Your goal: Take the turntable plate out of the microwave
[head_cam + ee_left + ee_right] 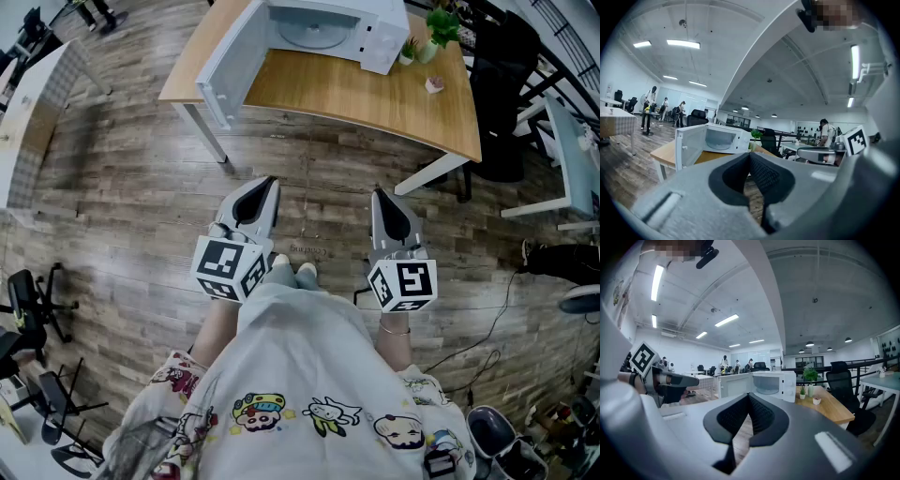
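Left hand-held gripper (pixel 267 186), right hand-held gripper (pixel 381 199): jaws together, empty; microwave (pixel 323 28) well apart.

Bench (pixel 375 98) top: pale wood, smooth, slight sheen; legs white, prob. painted metal. Microwave (pixel 380 37): white casing, smooth, semi-gloss; door (pixel 225 61) same finish. Turntable plate (pixel 314 36) inside: pale, glassy-looking, smooth. Floor (pixel 141 187): grey-brown wood-grain planks, matt, streaky. Left tool (pixel 270 181) & right tool (pixel 378 193): grey plastic shells, matt, fine-grained; pads (pixel 765 174) black, rubbery-looking, w/ ribbed texture. Marker cubes (pixel 228 265): matt white w/ black print. Shirt (pixel 309 366): white cloth, soft, w/ printed cartoons.
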The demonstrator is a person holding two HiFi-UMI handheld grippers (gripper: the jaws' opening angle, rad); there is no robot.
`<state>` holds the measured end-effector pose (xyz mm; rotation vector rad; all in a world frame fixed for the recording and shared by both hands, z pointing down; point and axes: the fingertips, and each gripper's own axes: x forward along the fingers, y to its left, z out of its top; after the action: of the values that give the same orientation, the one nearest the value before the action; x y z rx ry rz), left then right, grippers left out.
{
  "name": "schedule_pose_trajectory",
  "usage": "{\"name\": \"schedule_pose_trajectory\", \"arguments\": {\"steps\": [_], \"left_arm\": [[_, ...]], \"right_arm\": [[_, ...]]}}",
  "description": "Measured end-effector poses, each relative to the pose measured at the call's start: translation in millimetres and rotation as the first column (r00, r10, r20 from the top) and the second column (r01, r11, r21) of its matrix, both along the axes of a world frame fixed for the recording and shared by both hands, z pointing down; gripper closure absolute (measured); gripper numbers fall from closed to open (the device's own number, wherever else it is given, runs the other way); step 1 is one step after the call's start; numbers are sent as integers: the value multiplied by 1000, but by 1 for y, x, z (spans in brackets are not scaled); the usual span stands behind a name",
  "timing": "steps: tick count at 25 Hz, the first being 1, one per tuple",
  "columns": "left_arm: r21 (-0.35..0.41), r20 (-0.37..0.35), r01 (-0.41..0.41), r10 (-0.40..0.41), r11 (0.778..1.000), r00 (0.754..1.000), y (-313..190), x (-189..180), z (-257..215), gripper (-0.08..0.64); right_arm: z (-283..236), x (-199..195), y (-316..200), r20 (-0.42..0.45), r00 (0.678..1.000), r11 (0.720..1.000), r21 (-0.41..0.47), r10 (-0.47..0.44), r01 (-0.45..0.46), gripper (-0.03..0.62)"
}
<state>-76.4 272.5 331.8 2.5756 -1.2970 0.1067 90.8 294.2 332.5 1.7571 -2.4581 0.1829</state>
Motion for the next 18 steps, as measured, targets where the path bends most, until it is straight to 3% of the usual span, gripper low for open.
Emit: {"name": "schedule_pose_trajectory", "arguments": {"steps": [9,18], "left_arm": [[6,-3,33,-33,999,999,10,10,3,554],[-32,-15,34,-34,999,999,-17,13,19,515]], "right_arm": [[2,14,8,26,1000,1000,12,-17,17,578],[14,12,-14,51,998,999,-19,-47,48,525]]}}
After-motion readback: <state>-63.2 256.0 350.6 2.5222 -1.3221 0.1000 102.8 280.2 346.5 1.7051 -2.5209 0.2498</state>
